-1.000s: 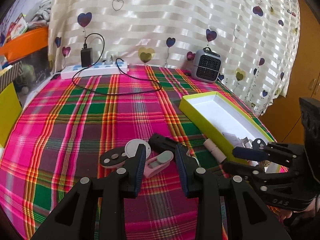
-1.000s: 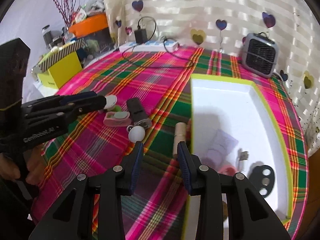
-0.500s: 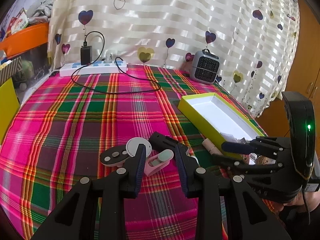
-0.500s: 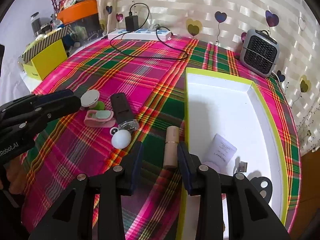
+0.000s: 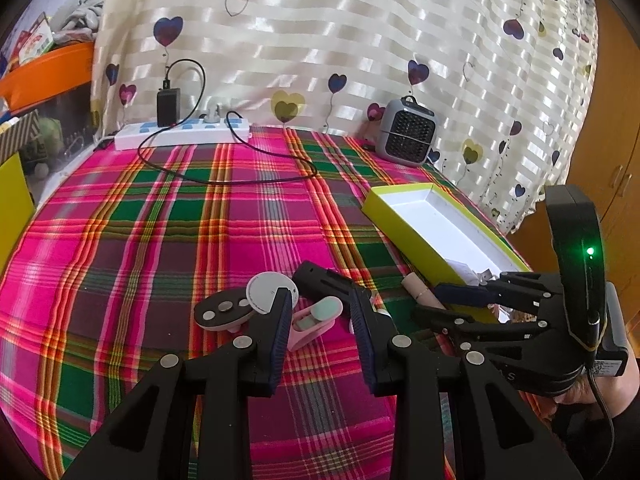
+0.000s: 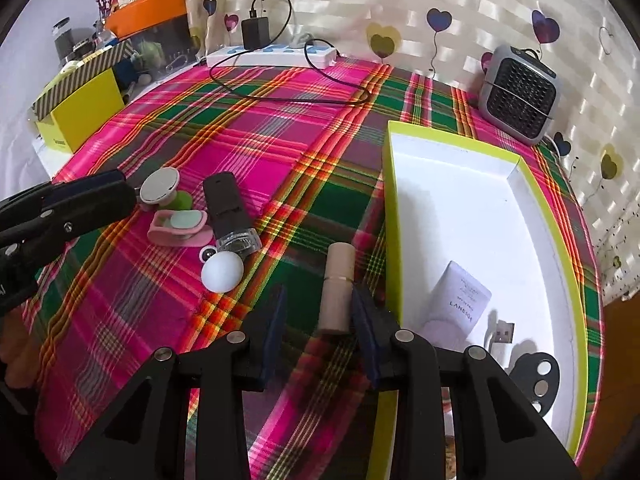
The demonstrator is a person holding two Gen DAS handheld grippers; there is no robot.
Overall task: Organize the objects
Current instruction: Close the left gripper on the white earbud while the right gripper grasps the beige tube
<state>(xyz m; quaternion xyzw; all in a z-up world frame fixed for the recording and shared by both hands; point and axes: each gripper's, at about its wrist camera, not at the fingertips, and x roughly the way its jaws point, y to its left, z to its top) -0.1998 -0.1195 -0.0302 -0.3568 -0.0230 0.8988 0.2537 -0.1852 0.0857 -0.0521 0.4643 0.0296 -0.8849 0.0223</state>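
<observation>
A yellow-green box with a white inside (image 6: 472, 208) lies on the plaid table, also in the left wrist view (image 5: 404, 232). It holds a white sachet (image 6: 466, 296), a USB plug (image 6: 502, 334) and a black oval piece (image 6: 534, 376). A beige tube (image 6: 338, 284) lies beside the box. My right gripper (image 6: 320, 308) is open, its jaws either side of the tube's near end. My left gripper (image 5: 320, 316) is open above a pink holder (image 5: 312, 320). Nearby lie a dark oval piece (image 5: 222, 312), a white disc (image 5: 266, 290), a black bottle (image 6: 230, 208) and a white ball (image 6: 222, 272).
A power strip (image 5: 180, 134) with a charger and a black cable (image 5: 224, 178) lies at the back. A small grey heater (image 5: 406, 132) stands at the back right. A yellow box (image 6: 76, 114) sits off the left edge. A heart-patterned curtain hangs behind.
My right gripper has moved forward and down, so the beige tube's near end now sits between its jaws. My left gripper has stayed over the pink holder.
</observation>
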